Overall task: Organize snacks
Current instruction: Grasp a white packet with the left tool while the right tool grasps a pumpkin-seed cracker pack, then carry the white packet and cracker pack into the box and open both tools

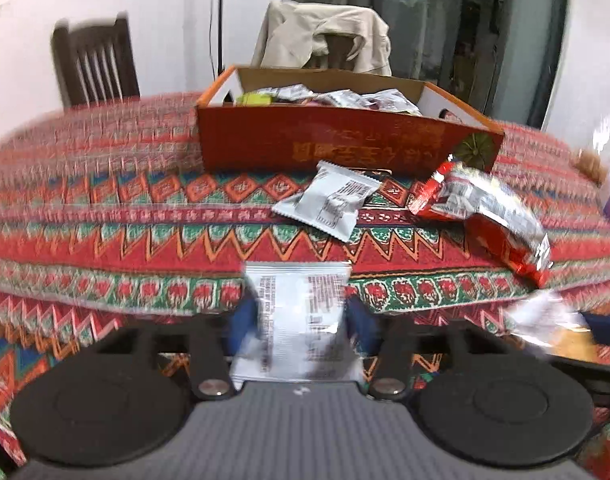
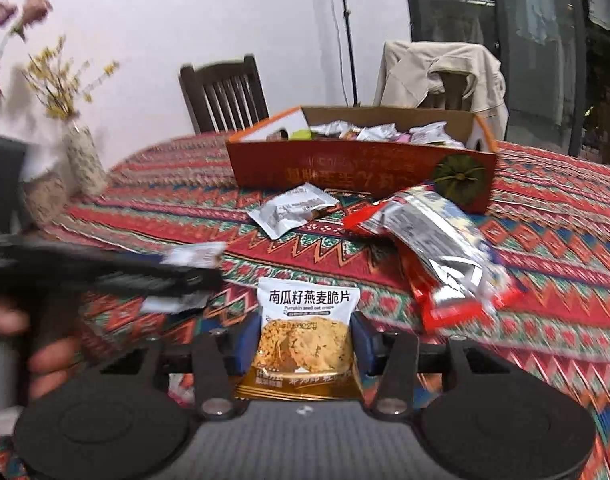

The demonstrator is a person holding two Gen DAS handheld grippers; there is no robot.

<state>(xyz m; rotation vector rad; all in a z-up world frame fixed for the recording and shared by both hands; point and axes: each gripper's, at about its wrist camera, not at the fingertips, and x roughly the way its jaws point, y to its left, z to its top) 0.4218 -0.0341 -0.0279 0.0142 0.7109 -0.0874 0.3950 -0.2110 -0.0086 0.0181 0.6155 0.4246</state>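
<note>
My left gripper (image 1: 301,320) is shut on a white snack packet (image 1: 297,292), its printed back facing the camera. My right gripper (image 2: 305,340) is shut on a pumpkin seed oat crisp packet (image 2: 305,312), held upright between the blue pads. Ahead stands an orange cardboard box (image 1: 345,144) (image 2: 345,168) filled with several packets. In front of it lie a silver packet (image 1: 325,200) (image 2: 289,210) and a large red and silver bag (image 1: 485,208) (image 2: 437,256). The right wrist view shows the left gripper (image 2: 201,276) blurred at the left, a hand (image 2: 45,356) on its grip.
A patterned red tablecloth (image 1: 105,200) covers the table. A vase with flowers (image 2: 83,160) stands at the table's left edge. Behind the table are a dark wooden chair (image 1: 93,64) and a chair draped with a beige jacket (image 1: 325,36).
</note>
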